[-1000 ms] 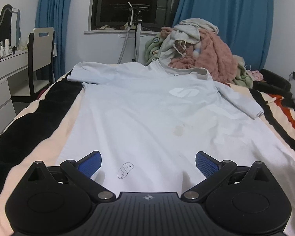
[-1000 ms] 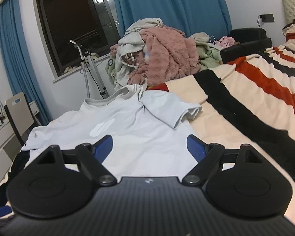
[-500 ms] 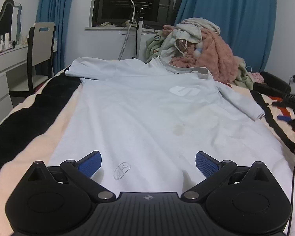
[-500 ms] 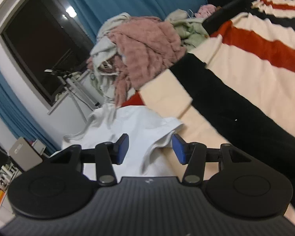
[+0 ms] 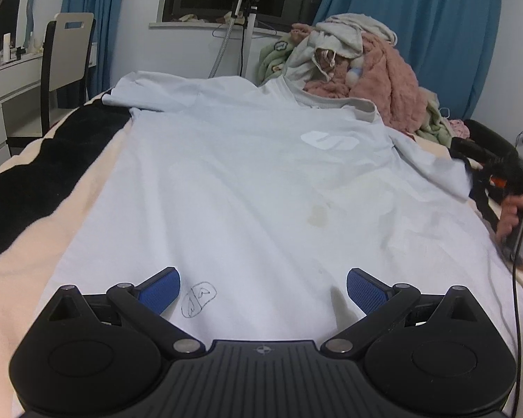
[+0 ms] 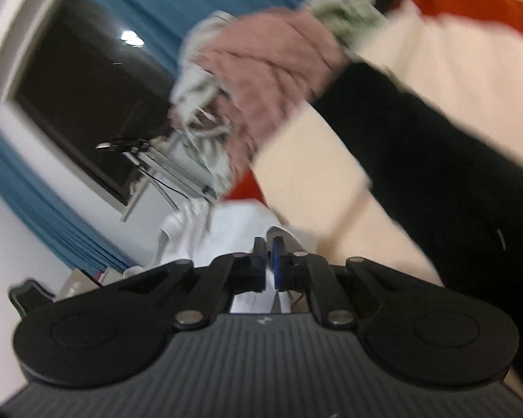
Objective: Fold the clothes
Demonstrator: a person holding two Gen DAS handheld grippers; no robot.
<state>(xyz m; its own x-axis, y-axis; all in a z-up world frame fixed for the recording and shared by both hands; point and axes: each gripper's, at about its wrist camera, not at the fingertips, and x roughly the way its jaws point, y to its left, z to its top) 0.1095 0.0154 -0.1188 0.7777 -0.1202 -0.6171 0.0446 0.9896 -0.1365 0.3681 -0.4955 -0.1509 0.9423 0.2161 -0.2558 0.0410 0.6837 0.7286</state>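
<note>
1. Blue curtains hung either side of a dark window behind the bed, whose blanket ran in cream, black and red stripes, with a heap of unfolded laundry piled at the far edge.

2. Spread flat down the middle of the bed lay the pale blue T-shirt, collar toward the heap, hem at the near edge, its left sleeve reaching toward the far left corner and its right sleeve toward the right edge.

3. At the hem, the left tongs were spread wide just above the cloth, pinching nothing; they had edged a little closer to the shirt than a second before.

4. What had changed most was on the right. A second earlier the right tongs were spread above the shirt's body; they had since swung across to the right sleeve, rolling hard as they went, so their view was tilted and blurred.

5. Their jaws had just been closing and were now pressed together, with white cloth running up between the blue pads. I judged they were pinching the cuff of that sleeve.

6. From the left view, the person's hand sat at the right edge, beside the sleeve's end.

7. To my eye this meant the first fold was starting: the sleeve was caught and ready to be drawn in across the chest, though the left side was not yet gripped.
</note>
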